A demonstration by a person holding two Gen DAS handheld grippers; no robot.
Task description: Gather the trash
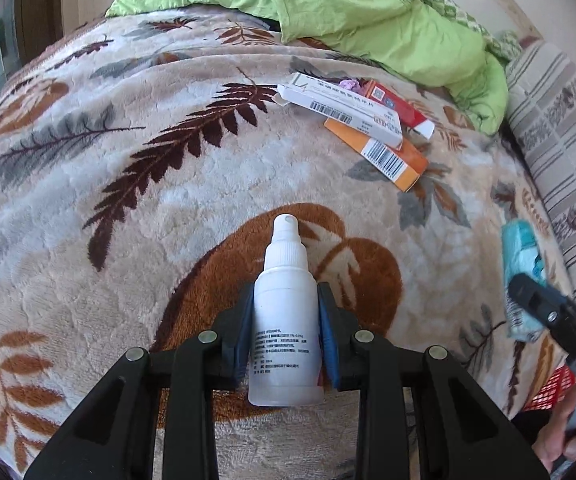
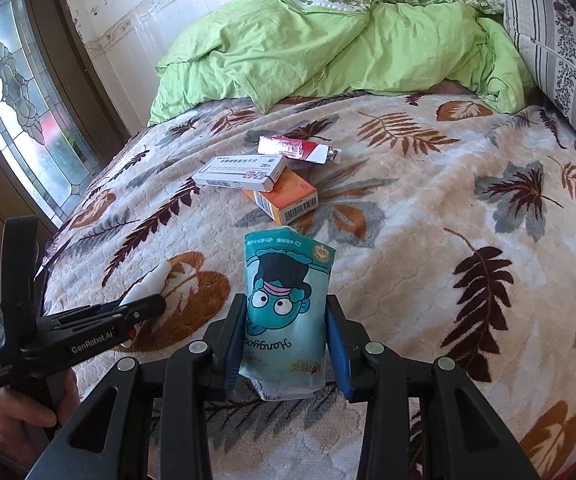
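My left gripper (image 1: 286, 294) is shut on a white spray bottle (image 1: 286, 320), its blue pads pressing the bottle's sides; the nozzle points away, just above the leaf-patterned blanket (image 1: 128, 200). My right gripper (image 2: 286, 300) is shut on a teal snack pouch (image 2: 286, 304) printed with a cartoon face. The right wrist view shows the left gripper (image 2: 144, 308) at lower left with the white spray bottle (image 2: 148, 284) sticking out past it. Farther up the bed lie a white medicine box (image 1: 344, 110), an orange box (image 1: 384, 156) and a red-and-white box (image 1: 396, 108), overlapping.
A crumpled green duvet (image 2: 328, 48) fills the head of the bed. A striped pillow (image 2: 560, 40) lines the right side and a leaded-glass window (image 2: 20, 88) the left. A red mesh basket (image 1: 552, 392) shows past the bed's edge, by a person's hand (image 1: 560, 432).
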